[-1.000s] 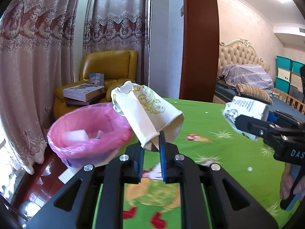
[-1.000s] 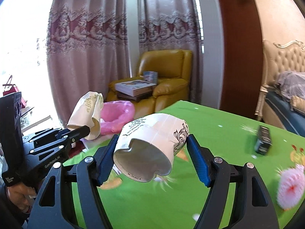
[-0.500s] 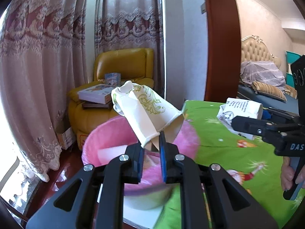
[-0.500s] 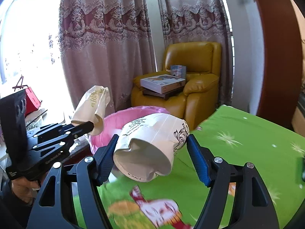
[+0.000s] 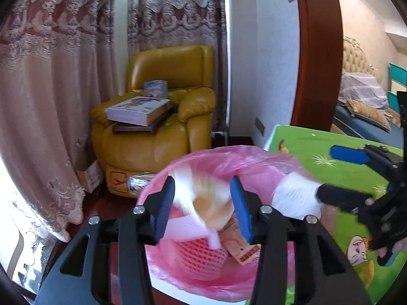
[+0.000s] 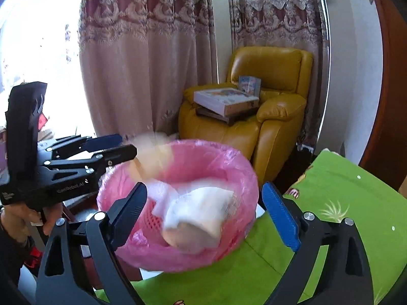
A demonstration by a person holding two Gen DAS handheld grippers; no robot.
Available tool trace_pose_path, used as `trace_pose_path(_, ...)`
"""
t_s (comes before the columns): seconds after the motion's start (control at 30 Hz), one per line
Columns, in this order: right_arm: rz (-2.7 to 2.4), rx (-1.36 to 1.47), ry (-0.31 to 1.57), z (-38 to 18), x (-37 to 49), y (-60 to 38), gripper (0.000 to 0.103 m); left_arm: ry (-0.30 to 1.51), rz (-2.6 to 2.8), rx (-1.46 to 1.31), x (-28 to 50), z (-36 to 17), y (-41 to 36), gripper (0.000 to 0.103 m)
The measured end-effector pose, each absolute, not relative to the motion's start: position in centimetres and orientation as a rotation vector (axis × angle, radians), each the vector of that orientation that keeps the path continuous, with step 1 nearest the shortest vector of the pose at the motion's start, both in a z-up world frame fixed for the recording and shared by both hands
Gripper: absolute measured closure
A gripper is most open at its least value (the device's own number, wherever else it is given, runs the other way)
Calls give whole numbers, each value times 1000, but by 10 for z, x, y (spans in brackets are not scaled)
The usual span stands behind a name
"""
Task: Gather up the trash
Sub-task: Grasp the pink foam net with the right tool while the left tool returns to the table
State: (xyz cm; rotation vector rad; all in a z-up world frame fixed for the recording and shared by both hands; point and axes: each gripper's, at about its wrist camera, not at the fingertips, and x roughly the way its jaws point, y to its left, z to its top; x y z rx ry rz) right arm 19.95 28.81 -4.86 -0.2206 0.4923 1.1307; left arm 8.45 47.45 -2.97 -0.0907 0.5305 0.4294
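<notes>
Crumpled white paper cups (image 5: 203, 198) (image 6: 198, 216) blur w/in my pink-lined trash basket (image 5: 254, 157) (image 6: 244, 178); left gripper (image 5: 203, 208) and right gripper (image 6: 206, 211) both spread apart, empty, basket at 12 o'clock.

- Bin liner (image 6: 236, 162): thin pink plastic film, crinkled, slightly glossy.
- Armchair (image 5: 162, 137) at 11 o'clock: smooth glossy yellow leather.
- Curtains (image 6: 142, 58): matt embroidered cloth.

Both wrist views close above the pink-lined bin (image 5: 221, 162), facing the yellow armchair (image 6: 269, 117) beyond it, both sharing bin and armchair
</notes>
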Motion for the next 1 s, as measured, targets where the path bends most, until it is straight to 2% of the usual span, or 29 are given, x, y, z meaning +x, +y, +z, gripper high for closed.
trace_pose_path(0.07, 1134, -183, 487, -43, 199, 274, 16, 520, 452, -84, 75, -28, 468, 54)
trace_pose_path(0.1, 1134, -167, 482, -40, 199, 266, 16, 505, 472, -74, 69, -27, 462, 43)
trace_pose_path(0.17, 1126, -144, 470, -34, 196, 247, 16, 465, 506, -54, 57, -25, 444, 32)
trace_pose_path(0.23, 1107, -148, 458, -29, 189, 229, 16, 424, 505, -47, 47, -19, 422, 14)
trace_pose_path(0.3, 1070, -167, 447, -27, 181, 208, 16, 394, 498, -45, 43, -14, 401, 4)
trace_pose_path(0.63, 755, -117, 424, -34, 172, 40, 15, 329, 269, -128, 78, 8, 268, 5)
trace_pose_path(1.0, 337, 49, 523, -63, 200, -155, 15, 439, 78, -173, 158, -27, 132, 5)
